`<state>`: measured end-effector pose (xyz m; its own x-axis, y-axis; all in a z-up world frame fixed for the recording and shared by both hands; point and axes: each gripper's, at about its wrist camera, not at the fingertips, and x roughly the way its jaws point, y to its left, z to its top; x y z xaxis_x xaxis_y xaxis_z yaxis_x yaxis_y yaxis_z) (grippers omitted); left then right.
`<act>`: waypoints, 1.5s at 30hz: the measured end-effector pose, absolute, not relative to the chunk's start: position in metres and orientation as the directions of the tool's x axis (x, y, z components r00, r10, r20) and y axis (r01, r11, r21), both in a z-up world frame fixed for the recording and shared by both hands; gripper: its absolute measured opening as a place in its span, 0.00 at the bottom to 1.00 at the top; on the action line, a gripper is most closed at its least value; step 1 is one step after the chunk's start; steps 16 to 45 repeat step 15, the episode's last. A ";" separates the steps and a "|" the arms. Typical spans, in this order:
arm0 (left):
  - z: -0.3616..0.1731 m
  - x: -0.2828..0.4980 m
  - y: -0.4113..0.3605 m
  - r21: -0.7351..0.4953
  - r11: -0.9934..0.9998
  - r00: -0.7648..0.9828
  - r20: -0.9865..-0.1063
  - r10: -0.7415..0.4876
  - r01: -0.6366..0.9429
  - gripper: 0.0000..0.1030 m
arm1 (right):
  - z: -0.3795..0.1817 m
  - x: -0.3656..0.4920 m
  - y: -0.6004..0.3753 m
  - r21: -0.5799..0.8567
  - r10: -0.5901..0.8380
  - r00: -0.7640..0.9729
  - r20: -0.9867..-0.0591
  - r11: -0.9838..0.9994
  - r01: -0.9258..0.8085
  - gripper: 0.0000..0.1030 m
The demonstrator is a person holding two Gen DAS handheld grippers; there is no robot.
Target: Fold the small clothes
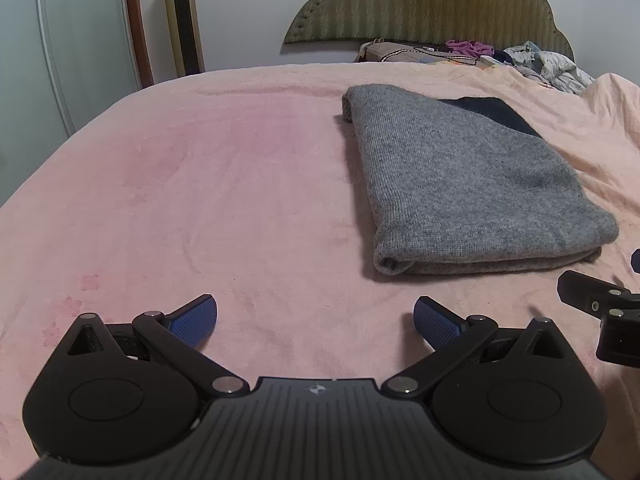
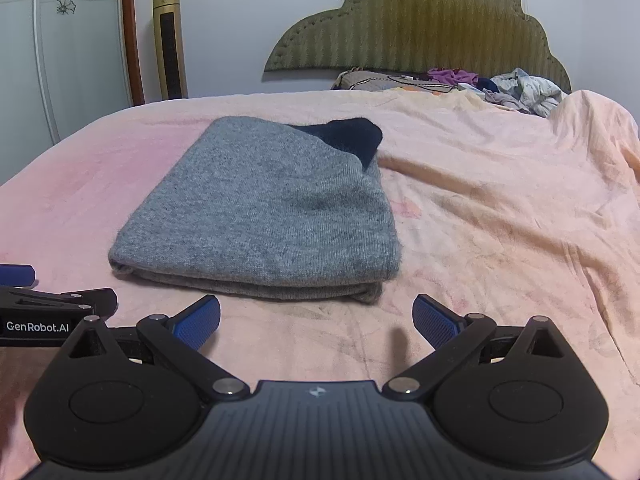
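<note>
A grey knit garment [image 1: 464, 184] lies folded into a flat rectangle on the pink bed sheet [image 1: 200, 200]; a dark navy part [image 1: 496, 114] shows at its far end. It also shows in the right wrist view [image 2: 264, 208], with the navy part [image 2: 356, 136] at the back. My left gripper [image 1: 316, 320] is open and empty, low over the sheet, short of the garment and to its left. My right gripper [image 2: 316, 320] is open and empty, just short of the garment's near edge. Each gripper shows at the other view's edge.
A pile of loose clothes [image 1: 540, 60] lies at the head of the bed below the padded headboard [image 1: 432, 4]. A gold tower heater [image 1: 184, 20] and a wardrobe [image 1: 60, 40] stand at the far left. The sheet is rumpled to the right [image 2: 520, 200].
</note>
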<state>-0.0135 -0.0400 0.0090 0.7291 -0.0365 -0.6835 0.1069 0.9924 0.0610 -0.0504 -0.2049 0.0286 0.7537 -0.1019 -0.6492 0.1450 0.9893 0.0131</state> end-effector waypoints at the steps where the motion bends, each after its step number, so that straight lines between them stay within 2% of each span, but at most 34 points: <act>1: 0.010 -0.014 -0.040 0.061 0.992 0.730 -0.683 -0.036 0.107 1.00 | 0.029 -0.051 -0.205 0.013 -0.101 0.755 -0.648 0.990 0.144 1.00; 8: 0.011 -0.013 -0.038 0.057 0.993 0.731 -0.681 -0.037 0.104 1.00 | 0.030 -0.050 -0.203 0.014 -0.092 0.755 -0.649 0.991 0.133 1.00; 15: 0.017 -0.011 -0.034 0.004 0.989 0.718 -0.687 -0.107 0.151 1.00 | 0.031 -0.045 -0.203 0.017 -0.070 0.755 -0.651 0.994 0.107 1.00; 45: 0.017 -0.011 -0.034 0.004 0.989 0.718 -0.687 -0.107 0.151 1.00 | 0.031 -0.045 -0.203 0.017 -0.070 0.755 -0.651 0.994 0.107 1.00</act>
